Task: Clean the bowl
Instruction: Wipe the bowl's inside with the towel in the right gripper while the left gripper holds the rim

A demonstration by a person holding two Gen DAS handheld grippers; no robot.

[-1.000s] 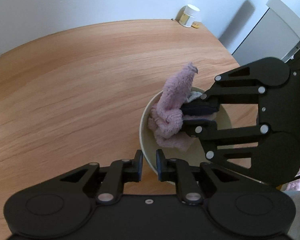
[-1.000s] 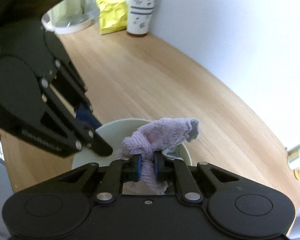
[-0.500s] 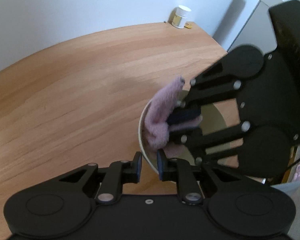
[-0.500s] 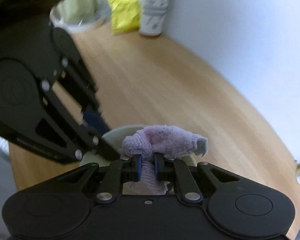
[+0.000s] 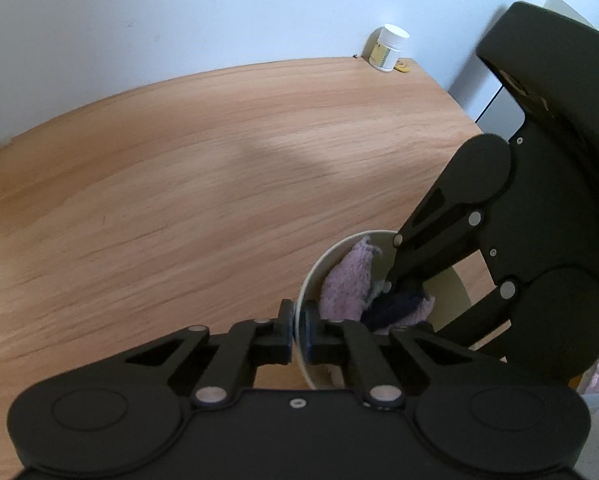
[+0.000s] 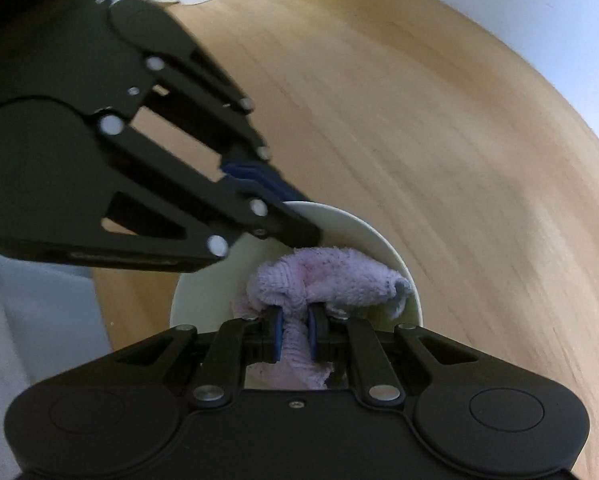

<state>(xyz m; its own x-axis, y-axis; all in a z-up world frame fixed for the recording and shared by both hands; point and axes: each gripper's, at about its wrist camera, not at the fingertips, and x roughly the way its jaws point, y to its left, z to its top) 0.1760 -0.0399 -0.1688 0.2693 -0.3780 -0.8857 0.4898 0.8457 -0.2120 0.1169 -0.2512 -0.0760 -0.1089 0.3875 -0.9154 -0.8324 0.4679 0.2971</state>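
The bowl (image 6: pixel 363 228) holds a cloth (image 6: pixel 323 276), pinched by the right gripper (image 6: pixel 295 330). The left gripper (image 5: pixel 298 330) pinches the bowl's rim. Only the left view shows a jar (image 5: pixel 389 53) at the table's (image 5: pixel 219 184) far corner.

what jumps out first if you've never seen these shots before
The fluffy pink cloth bunched inside the cream bowl, pinched by the right gripper. The left gripper clamps the bowl's rim on the wooden table.
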